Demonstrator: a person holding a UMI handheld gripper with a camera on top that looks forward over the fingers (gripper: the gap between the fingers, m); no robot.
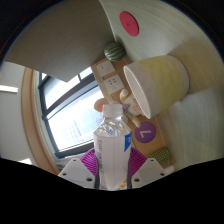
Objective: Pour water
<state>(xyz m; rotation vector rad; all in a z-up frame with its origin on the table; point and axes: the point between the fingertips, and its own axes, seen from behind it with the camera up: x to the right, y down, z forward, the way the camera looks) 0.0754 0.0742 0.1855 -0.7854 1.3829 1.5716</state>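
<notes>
A clear plastic water bottle (pixel 112 145) with a white cap (pixel 113 110) stands between my gripper's (pixel 112 165) fingers. Both purple pads (pixel 91 163) press against its sides, so the gripper is shut on it. The whole scene is tilted. A cream paper cup (pixel 158 85) lies just beyond the bottle's cap, above and right of it, with its open mouth facing the cap. No water is visible flowing.
A round pale table (pixel 70 30) with a pink dot marker (pixel 128 22) fills the area beyond the cup. A purple disc with a "7" (pixel 147 132) sits right of the bottle. A brown box (pixel 107 72) and a window (pixel 70 105) are to the left.
</notes>
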